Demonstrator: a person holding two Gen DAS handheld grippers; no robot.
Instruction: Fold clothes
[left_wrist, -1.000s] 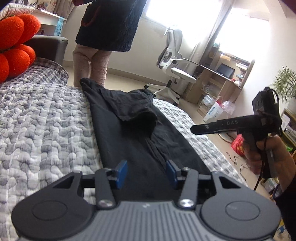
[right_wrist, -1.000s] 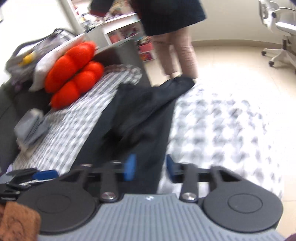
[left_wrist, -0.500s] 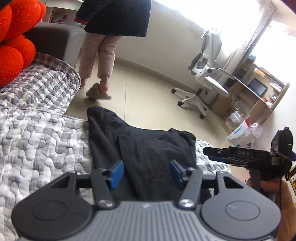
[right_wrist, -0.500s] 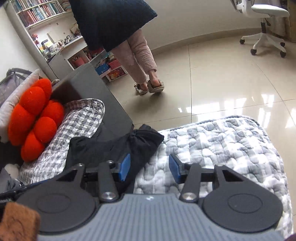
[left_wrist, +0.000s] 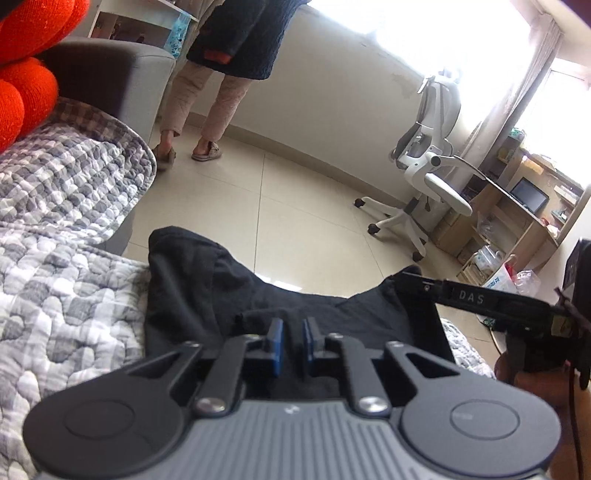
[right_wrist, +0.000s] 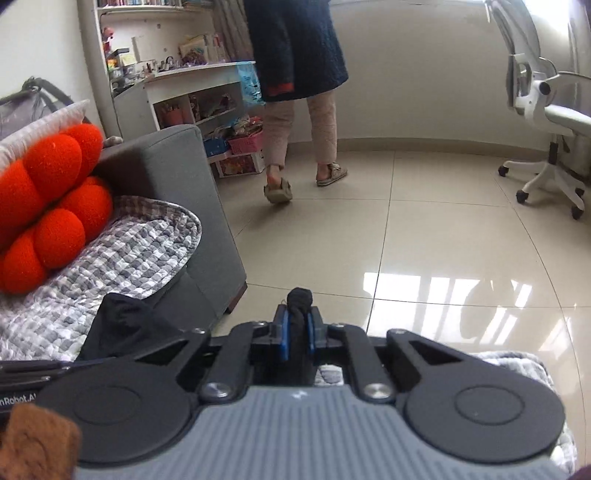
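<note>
The black garment (left_wrist: 192, 295) lies at the quilt's (left_wrist: 66, 295) floor-side end; left tool (left_wrist: 291, 341) and right tool (right_wrist: 297, 334) have just closed, pinching its far edge; soft, limp, light cloth; corners grip best.

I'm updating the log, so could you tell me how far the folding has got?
Done: the black garment lies along the quilted cover. In hand: both grippers have just closed, the left gripper and right gripper pinching its far end. Left: folding it over.

Both wrist views sit low and close over the quilt (left_wrist: 66, 302) edge, facing the tiled floor (right_wrist: 424, 229) — shared: office chair (left_wrist: 424, 173), standing person (right_wrist: 295, 66).
</note>
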